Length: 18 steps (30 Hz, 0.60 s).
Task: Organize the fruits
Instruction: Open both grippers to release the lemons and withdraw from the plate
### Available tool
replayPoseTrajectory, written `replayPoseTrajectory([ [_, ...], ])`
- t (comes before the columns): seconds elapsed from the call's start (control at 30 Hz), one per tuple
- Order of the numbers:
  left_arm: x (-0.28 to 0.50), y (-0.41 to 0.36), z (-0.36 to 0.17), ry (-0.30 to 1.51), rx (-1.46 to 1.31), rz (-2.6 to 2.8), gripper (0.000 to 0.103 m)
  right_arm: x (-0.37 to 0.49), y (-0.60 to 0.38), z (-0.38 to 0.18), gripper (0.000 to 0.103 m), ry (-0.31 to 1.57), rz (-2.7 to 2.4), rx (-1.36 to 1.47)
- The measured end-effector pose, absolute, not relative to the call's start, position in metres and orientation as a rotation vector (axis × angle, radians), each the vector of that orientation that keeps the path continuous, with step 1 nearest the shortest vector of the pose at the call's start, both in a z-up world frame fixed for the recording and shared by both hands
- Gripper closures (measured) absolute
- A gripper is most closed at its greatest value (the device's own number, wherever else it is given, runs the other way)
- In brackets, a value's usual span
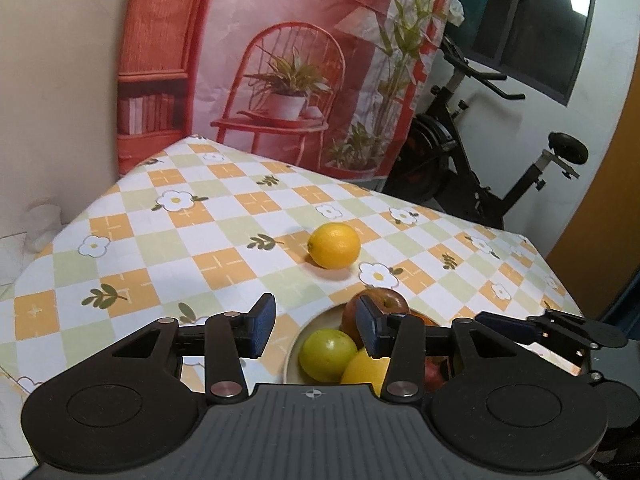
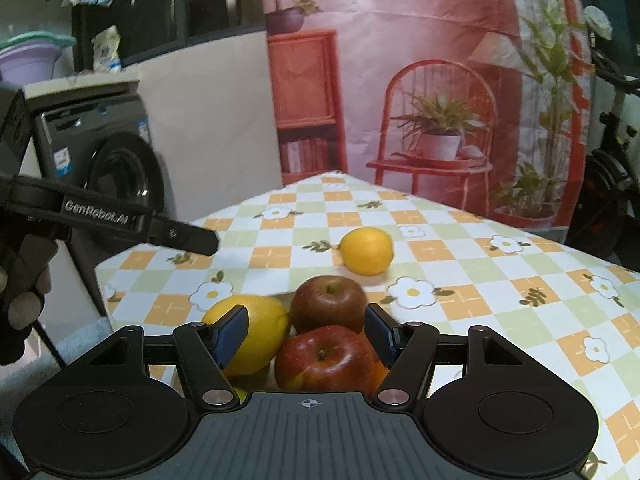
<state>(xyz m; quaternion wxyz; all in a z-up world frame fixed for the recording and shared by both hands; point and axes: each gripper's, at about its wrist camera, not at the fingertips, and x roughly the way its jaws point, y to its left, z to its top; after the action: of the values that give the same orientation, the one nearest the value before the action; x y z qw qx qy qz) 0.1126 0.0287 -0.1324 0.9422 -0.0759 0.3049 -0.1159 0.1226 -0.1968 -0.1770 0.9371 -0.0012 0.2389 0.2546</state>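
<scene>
The left gripper (image 1: 316,326) is hovering over the near-left rim of the cream round bowl (image 1: 294,354), its blue-padded jaws standing apart with nothing clamped between them; through the gap a green round fruit (image 1: 327,355) is lying in the bowl, apart from both pads. The right gripper (image 2: 306,334) is hanging over the same bowl from the other side, its jaws parted about halfway, and a glossy red apple (image 2: 326,360) is sitting in the gap between them; whether the pads are pressing on it cannot be told. Behind that apple, deeper in the bowl, a darker red apple (image 2: 328,304) is resting with its stem up, and to the left of both a large yellow citrus fruit (image 2: 256,332) is lying partly behind the right gripper's left finger. Beyond the bowl's far rim, well apart from it, a yellow lemon (image 1: 334,246) is sitting alone on the desk (image 1: 224,240), which is wearing a checked orange, green and white cloth with daisy prints. Behind the desk a pink printed backdrop (image 1: 280,40) with a red chair and potted plants is hanging, and to the right of the desk a black exercise bike (image 1: 472,152) is standing.
</scene>
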Motion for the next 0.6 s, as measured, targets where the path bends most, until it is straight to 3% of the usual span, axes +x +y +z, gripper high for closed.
replayPoseTrajectory([
  [0.6, 0.12, 0.038, -0.138, 0.61, -0.181, -0.179, 0.056, 0.143, -0.225, -0.177, 0.042, 0.454, 0.448, 0.1],
])
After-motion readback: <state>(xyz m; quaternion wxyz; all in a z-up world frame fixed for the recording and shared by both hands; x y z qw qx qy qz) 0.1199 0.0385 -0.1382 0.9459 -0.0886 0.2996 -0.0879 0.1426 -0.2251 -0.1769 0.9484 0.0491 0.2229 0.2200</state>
